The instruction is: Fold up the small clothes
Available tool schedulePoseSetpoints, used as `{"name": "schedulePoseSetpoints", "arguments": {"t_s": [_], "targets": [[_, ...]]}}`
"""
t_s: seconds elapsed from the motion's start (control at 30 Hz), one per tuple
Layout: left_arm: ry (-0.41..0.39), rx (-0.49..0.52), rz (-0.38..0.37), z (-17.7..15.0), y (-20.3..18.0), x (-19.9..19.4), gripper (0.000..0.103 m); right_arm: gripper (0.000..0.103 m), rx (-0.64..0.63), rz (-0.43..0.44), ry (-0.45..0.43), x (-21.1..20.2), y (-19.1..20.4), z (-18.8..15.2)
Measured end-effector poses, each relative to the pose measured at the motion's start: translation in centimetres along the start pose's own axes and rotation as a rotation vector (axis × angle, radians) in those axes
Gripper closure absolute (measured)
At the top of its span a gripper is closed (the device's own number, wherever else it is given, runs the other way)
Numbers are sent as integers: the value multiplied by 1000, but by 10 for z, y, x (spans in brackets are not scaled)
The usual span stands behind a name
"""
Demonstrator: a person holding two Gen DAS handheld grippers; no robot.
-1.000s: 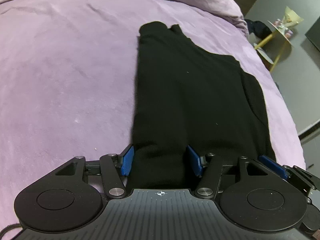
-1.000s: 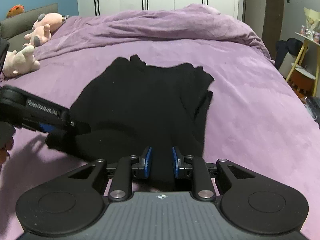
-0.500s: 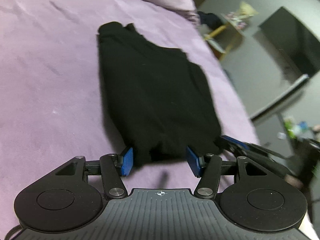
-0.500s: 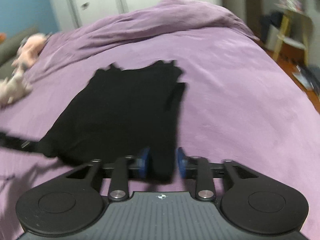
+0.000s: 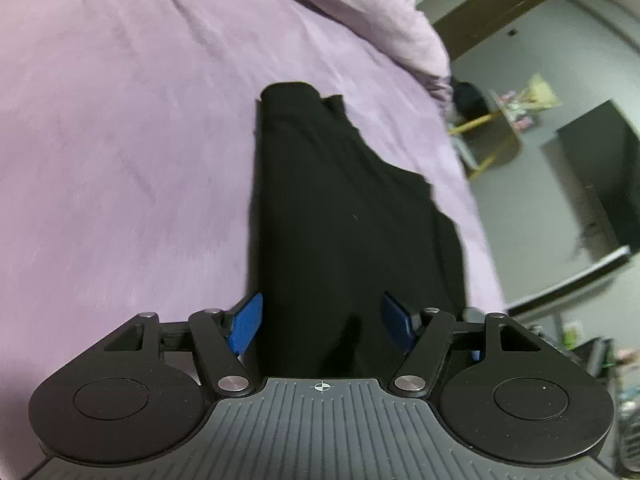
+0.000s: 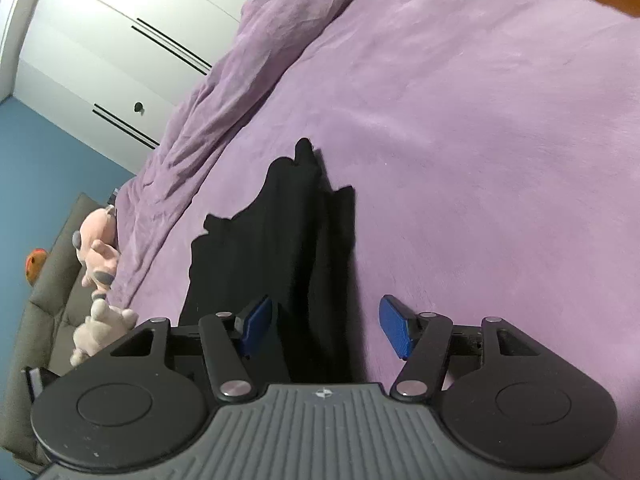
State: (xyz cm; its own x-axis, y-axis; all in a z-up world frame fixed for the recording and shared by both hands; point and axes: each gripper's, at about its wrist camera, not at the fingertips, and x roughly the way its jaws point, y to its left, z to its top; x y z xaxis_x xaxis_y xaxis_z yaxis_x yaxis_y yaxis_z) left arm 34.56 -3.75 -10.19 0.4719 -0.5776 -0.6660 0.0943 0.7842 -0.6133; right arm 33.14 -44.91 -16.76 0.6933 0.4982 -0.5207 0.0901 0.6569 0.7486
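A black garment (image 5: pixel 340 216) lies folded lengthwise on the purple bedspread (image 5: pixel 120 140). My left gripper (image 5: pixel 322 326) is open, its blue pads (image 5: pixel 246 324) on either side of the garment's near end. In the right wrist view the same garment (image 6: pixel 288 248) runs away from the gripper as a narrow dark strip. My right gripper (image 6: pixel 326 326) is open; the garment's near edge sits by the left pad (image 6: pixel 256 324), and bare bedspread (image 6: pixel 460 160) shows by the right pad.
A bunched purple duvet (image 6: pixel 240 80) lies at the bed's far end before white wardrobe doors (image 6: pixel 100 52). Plush toys (image 6: pixel 98 256) sit on a grey sofa at left. A yellow-legged side table (image 5: pixel 504 120) and dark screen (image 5: pixel 596 184) stand beyond the bed's right edge.
My right gripper has opened wide and let go of the garment; it was shut on it before. Both views have tilted and swung. The garment looks narrower than one second ago.
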Motion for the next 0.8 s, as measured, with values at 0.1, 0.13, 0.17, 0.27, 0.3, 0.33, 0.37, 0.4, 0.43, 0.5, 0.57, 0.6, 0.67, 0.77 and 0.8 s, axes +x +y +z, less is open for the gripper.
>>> {"name": "schedulePoseSetpoints", "arguments": {"t_s": [0.1, 0.13, 0.17, 0.27, 0.3, 0.33, 0.37, 0.4, 0.43, 0.5, 0.57, 0.6, 0.67, 0.77, 0.8], "targets": [[29, -6, 39, 11, -1, 23, 35, 52, 16, 23, 27, 18, 2, 7], [35, -30, 15, 13, 2, 29, 37, 61, 10, 27, 40, 23, 4, 9], [35, -54, 2, 13, 6, 30, 38, 67, 7, 30, 52, 29, 6, 9], [22, -91, -3, 14, 14, 30, 57, 82, 3, 23, 47, 38, 12, 7], [20, -91, -1, 14, 14, 29, 62, 83, -3, 15, 35, 38, 16, 5], [18, -91, -7, 15, 14, 27, 70, 84, -22, 8, 26, 37, 21, 3], [12, -90, -11, 17, 13, 24, 73, 85, -32, 14, 15, 34, 25, 1], [4, -87, -15, 17, 10, 21, 74, 85, -23, 33, 9, 31, 25, 1], [-5, -83, -23, 20, 7, 18, 75, 86, -8, 52, 5, 29, 26, 1], [-25, -68, -30, 24, 1, 10, 77, 86, 17, 79, -1, 26, 31, 1], [-41, -47, -24, 28, -7, 3, 78, 86, 14, 94, 2, 24, 40, 0], [-50, -37, -20, 29, -10, -4, 78, 86, 9, 98, 5, 24, 46, -1], [-67, -26, -24, 32, -13, -20, 78, 86, 9, 131, 13, 21, 56, -5], [-91, 5, -25, 29, -8, -53, 78, 86, 21, 195, 39, 20, 71, -15], [-95, 14, -17, 26, -4, -67, 78, 86, 13, 209, 52, 20, 77, -20]]}}
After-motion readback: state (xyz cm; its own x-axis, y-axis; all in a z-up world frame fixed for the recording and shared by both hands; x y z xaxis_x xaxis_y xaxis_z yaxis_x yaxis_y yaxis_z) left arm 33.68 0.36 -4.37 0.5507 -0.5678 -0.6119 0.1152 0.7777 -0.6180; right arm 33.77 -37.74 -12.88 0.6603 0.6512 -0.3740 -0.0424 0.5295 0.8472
